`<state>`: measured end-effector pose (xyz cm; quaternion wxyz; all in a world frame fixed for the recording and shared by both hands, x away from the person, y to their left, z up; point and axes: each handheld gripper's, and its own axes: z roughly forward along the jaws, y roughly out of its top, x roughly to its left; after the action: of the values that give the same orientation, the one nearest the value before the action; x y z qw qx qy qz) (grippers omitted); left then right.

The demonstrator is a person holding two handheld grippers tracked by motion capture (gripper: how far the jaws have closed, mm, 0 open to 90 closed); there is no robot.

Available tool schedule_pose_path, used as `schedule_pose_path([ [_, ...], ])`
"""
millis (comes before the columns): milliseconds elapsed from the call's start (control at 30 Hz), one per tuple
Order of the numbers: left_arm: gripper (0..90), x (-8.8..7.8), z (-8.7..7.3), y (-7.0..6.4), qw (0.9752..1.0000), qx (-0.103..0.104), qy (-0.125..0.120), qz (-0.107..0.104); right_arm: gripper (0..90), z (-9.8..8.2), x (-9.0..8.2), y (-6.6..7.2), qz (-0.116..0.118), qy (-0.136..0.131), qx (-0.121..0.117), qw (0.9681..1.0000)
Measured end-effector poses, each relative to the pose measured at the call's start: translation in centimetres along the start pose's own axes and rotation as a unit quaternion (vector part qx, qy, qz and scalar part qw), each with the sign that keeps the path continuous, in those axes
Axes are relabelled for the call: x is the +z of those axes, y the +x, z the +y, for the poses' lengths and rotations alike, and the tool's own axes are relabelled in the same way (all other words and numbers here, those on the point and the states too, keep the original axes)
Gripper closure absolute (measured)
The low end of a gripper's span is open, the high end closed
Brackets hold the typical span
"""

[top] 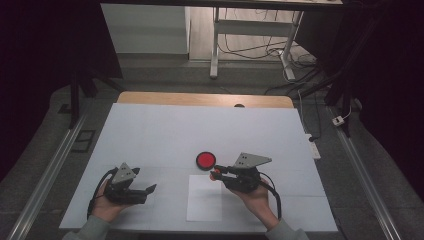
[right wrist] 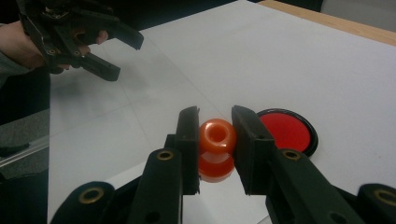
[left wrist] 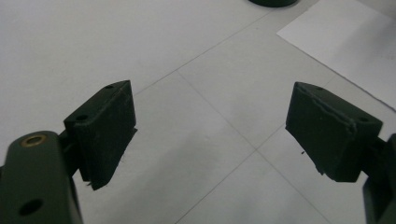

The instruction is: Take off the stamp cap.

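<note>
Left gripper sits at the near left of the white table, jaws spread wide with nothing between them (just bare tabletop in its own view). Over to the right, the right gripper has its jaws clamped on an orange spool-shaped piece, held right above the far edge of a white sheet. Just beyond that is a red disc with a black rim, near the middle of the table

The high view looks forward and down over the whole desk from the person's side. Each claw view sits low and close above it; all three share the red disc.
</note>
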<state>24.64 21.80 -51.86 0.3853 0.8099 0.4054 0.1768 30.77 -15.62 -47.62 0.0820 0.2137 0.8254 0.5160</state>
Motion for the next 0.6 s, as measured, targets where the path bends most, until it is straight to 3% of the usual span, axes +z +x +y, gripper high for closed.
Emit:
schedule_pose_path([
  [600, 16.9, 0.8, 2.2, -1.6, 0.9994, 0.02, -0.013, -0.027, 72.1, 0.0, 0.0, 0.0, -0.002, -0.002, 0.002, 1.0],
])
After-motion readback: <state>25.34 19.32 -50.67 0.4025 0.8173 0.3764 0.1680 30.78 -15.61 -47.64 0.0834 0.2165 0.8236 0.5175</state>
